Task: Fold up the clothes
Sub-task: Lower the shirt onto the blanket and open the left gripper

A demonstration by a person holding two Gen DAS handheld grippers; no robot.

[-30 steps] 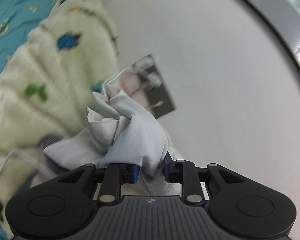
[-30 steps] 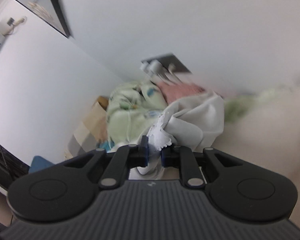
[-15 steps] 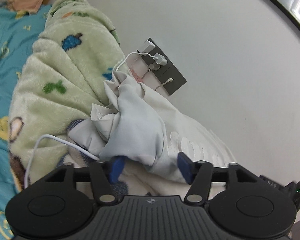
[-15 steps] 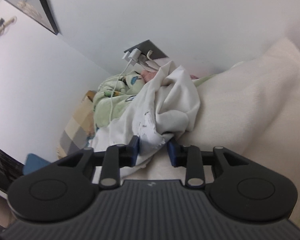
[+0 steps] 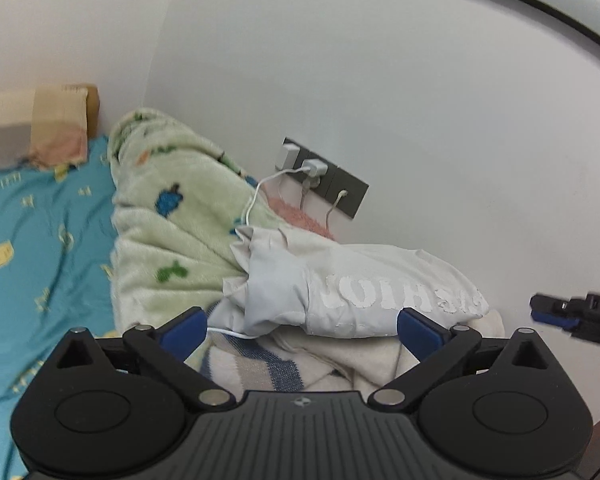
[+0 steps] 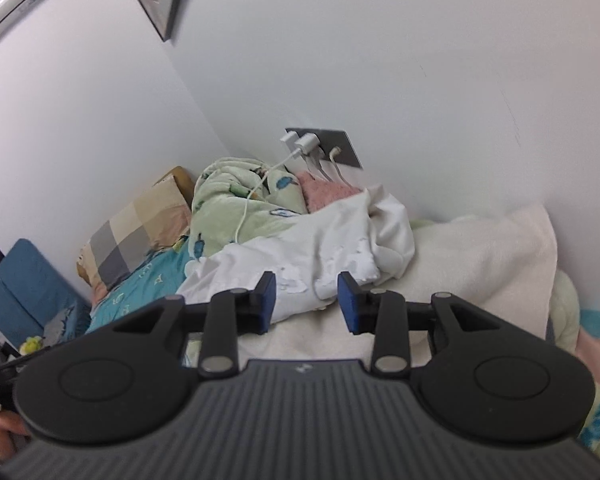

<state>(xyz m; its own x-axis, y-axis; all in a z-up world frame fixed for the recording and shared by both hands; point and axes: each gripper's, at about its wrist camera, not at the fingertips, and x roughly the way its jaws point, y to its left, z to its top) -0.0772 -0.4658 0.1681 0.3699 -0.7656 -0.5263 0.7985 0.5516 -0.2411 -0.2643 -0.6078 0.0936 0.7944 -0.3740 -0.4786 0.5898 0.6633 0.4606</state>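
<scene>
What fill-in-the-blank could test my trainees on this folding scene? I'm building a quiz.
1. Both grippers, left and right, are ____.
2. The white shirt bears ____ lettering.
3. The chargers plug into a ____ wall plate.
4. The green blanket lies on a ____ sheet.

Answers: open; white; grey; blue

The shirt was white with white lettering; the blanket pale green with blue and green figures — the sheet teal with yellow marks, the pillow checked grey and beige
</scene>
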